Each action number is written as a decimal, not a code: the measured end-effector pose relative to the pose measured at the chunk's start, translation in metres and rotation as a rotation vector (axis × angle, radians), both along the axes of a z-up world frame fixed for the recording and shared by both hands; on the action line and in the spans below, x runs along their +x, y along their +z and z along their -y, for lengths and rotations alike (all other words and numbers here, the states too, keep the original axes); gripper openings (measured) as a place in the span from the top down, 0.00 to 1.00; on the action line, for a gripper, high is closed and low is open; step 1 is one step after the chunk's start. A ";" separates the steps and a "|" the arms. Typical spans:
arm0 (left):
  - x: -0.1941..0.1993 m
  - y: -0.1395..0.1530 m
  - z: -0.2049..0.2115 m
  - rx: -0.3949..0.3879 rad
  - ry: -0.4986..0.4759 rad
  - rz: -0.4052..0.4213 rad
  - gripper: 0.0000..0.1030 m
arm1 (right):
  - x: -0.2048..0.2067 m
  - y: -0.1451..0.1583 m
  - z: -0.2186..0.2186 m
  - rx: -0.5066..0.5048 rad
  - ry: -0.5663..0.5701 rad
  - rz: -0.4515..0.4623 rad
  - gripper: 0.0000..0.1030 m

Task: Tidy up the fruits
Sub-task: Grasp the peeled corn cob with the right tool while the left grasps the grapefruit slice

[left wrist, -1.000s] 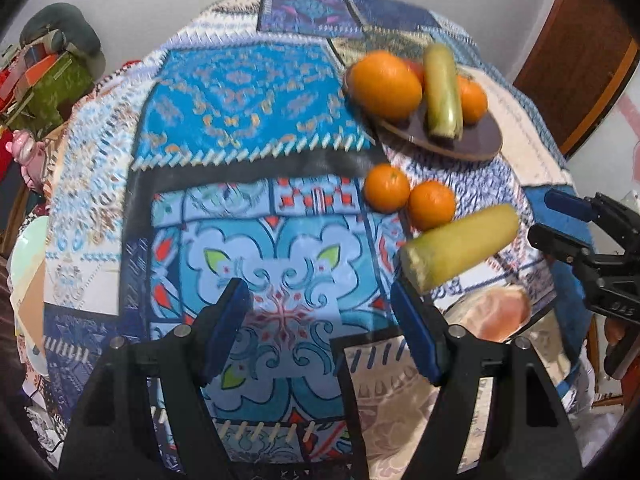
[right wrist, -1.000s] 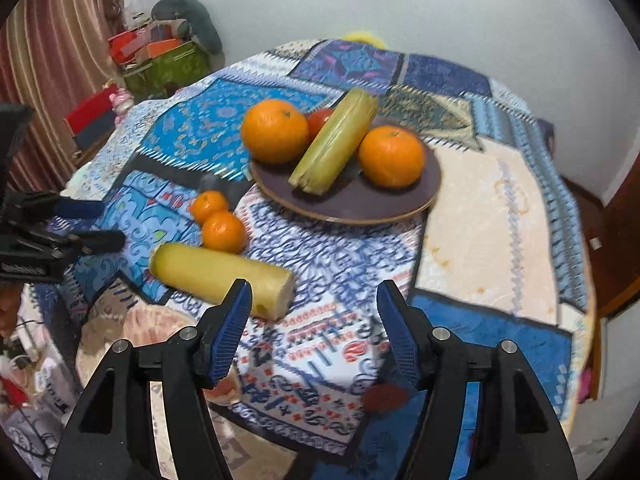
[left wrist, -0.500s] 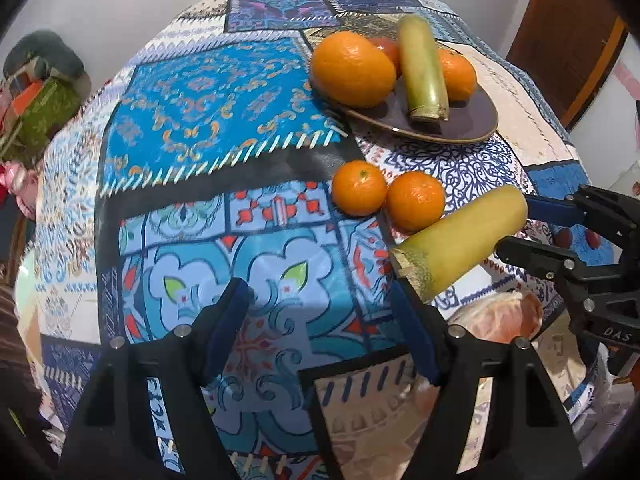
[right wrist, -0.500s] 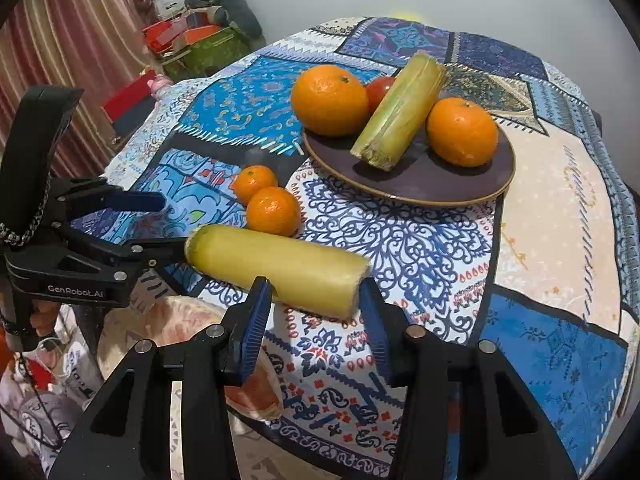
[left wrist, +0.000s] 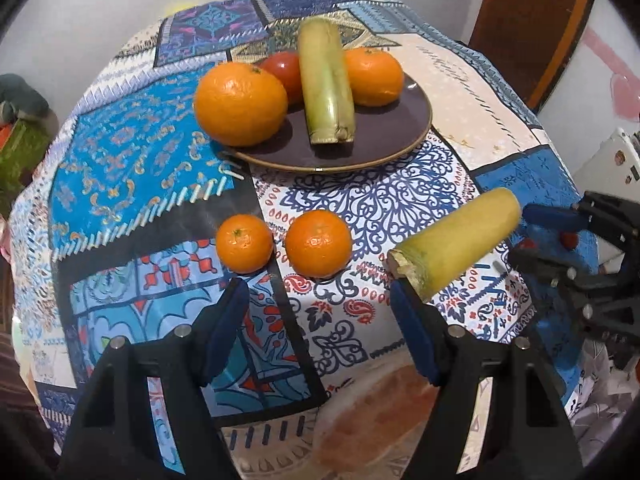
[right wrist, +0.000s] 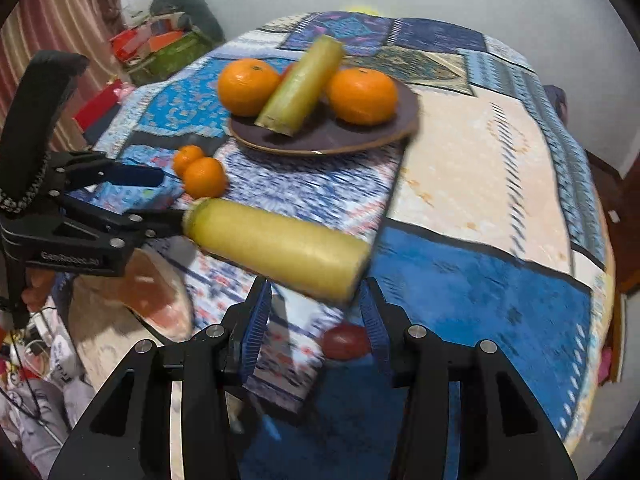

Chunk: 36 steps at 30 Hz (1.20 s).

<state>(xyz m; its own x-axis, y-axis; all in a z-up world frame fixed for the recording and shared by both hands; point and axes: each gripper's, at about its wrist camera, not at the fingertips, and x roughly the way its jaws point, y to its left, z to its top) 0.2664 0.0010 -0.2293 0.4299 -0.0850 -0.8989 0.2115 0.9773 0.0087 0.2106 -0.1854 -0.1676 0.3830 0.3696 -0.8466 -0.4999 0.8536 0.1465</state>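
A brown plate [left wrist: 404,136] holds a big orange [left wrist: 240,104], a second orange [left wrist: 374,76], a tomato [left wrist: 284,74] and a green-yellow stalk [left wrist: 326,88]. Two small oranges [left wrist: 244,244] [left wrist: 318,242] lie on the cloth in front of it. A second yellow stalk [left wrist: 456,242] [right wrist: 276,250] lies at the right. My left gripper [left wrist: 320,316] is open just short of the small oranges. My right gripper [right wrist: 314,316] is open with its jaws on either side of the yellow stalk's near end; it shows in the left wrist view [left wrist: 536,236].
The round table wears a patchwork cloth [left wrist: 132,152]. A small dark red fruit [right wrist: 346,342] lies near the right gripper. The plate also shows in the right wrist view [right wrist: 332,144]. Clutter [right wrist: 160,48] sits beyond the table's left side. A wooden door [left wrist: 528,20] stands at the right.
Both grippers have moved forward. The left one has come close to the two small oranges. The right one has narrowed and closed in around the end of the yellow stalk.
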 end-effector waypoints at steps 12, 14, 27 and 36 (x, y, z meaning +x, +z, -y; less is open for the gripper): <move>-0.044 0.012 -0.041 -0.061 0.075 -0.045 0.29 | 0.013 0.020 -0.032 -0.091 0.157 0.088 0.41; -0.051 0.011 -0.042 -0.078 0.080 -0.059 0.29 | 0.018 0.014 -0.045 -0.116 0.212 0.074 0.41; -0.069 -0.007 -0.014 -0.052 0.023 -0.103 0.18 | 0.021 -0.007 -0.053 -0.177 0.265 0.075 0.49; -0.062 -0.015 -0.001 -0.028 0.040 -0.074 0.17 | 0.002 -0.004 -0.008 -0.081 0.136 0.002 0.64</move>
<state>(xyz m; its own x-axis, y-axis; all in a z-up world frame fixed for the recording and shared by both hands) 0.2046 0.0018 -0.2446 0.3659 -0.0946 -0.9259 0.1716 0.9846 -0.0328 0.2130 -0.1775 -0.1712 0.3361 0.3488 -0.8749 -0.6116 0.7873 0.0790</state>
